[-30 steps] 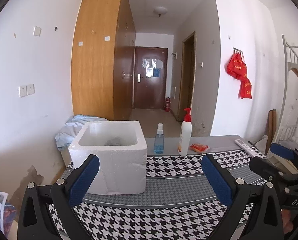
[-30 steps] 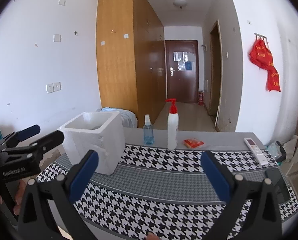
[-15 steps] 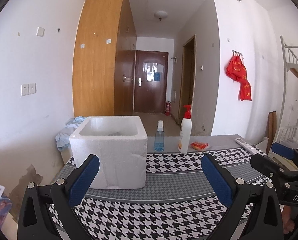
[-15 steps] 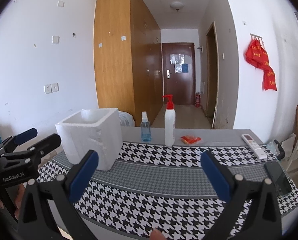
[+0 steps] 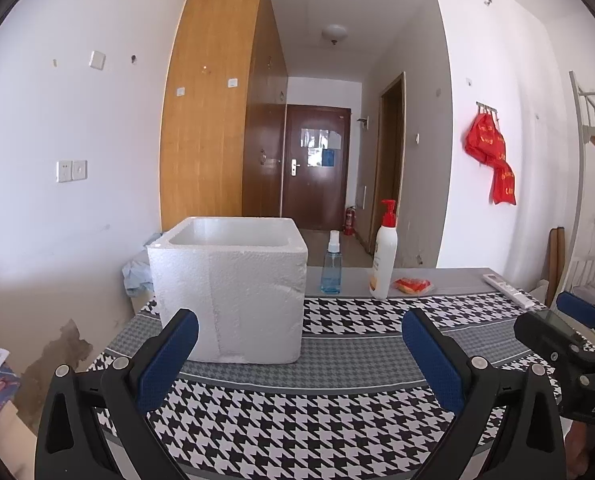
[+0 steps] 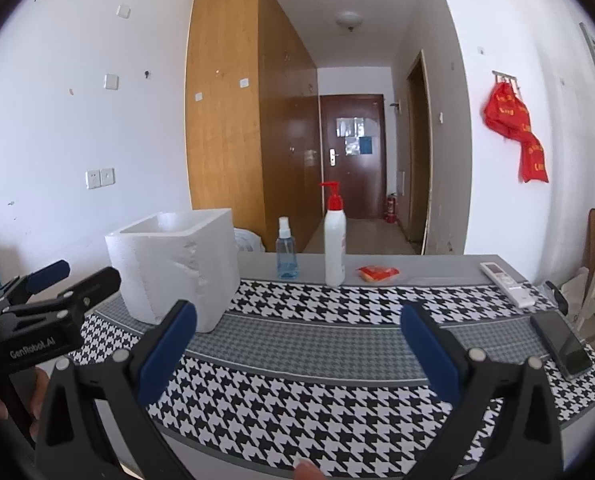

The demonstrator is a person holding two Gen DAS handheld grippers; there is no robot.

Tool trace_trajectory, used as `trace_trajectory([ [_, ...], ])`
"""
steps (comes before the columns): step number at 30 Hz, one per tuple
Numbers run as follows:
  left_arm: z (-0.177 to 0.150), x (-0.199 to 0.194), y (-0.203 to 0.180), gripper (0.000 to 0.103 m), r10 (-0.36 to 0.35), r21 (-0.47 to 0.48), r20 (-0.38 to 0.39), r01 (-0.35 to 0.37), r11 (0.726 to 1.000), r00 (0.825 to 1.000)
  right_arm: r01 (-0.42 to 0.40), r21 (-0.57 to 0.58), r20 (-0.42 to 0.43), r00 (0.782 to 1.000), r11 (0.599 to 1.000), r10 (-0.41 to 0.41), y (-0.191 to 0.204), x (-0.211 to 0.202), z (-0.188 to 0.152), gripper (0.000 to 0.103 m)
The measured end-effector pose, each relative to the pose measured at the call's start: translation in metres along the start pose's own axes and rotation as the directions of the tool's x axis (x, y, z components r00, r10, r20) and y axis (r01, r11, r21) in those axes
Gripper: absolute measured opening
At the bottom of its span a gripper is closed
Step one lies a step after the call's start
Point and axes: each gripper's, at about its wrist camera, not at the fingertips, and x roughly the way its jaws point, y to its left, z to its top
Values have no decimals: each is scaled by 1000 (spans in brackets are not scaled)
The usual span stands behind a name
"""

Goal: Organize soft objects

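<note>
A white foam box (image 5: 229, 288) stands open-topped on the left of the houndstooth table; it also shows in the right wrist view (image 6: 177, 268). Its inside is hidden from both cameras. My left gripper (image 5: 297, 360) is open and empty, held low just in front of the box. My right gripper (image 6: 297, 356) is open and empty over the table's front middle. Each gripper shows at the edge of the other's view: the right one (image 5: 565, 328), the left one (image 6: 57, 284). No soft object is visible on the table.
At the table's far edge stand a blue spray bottle (image 5: 331, 264), a white pump bottle (image 5: 383, 256) and a small orange packet (image 5: 412, 285). A white remote (image 6: 505, 284) and a dark phone (image 6: 561, 344) lie at the right. Crumpled blue cloth (image 5: 135, 274) lies behind the box.
Both grippers have dropped lower and tilted up, so the box's inside has gone out of sight. Both stayed open and empty.
</note>
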Motion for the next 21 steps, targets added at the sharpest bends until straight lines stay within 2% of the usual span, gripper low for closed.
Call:
trace_trajectory([
  [3,-3,-4,-1,102,17,7,18,-17,1000,1000,11,-11,-1,1000,1000,-11,1,-1,-3,103],
  [8,-7,-11,-8,102,-6,31,37,4,999,999,6,-1,3,1000,1000,-6,0,-6,-7,103],
  [21,-8,-15,-7,102,2,36,33,-4,999,999,-13,4,7,1000,1000,13,2,-11,-8,103],
])
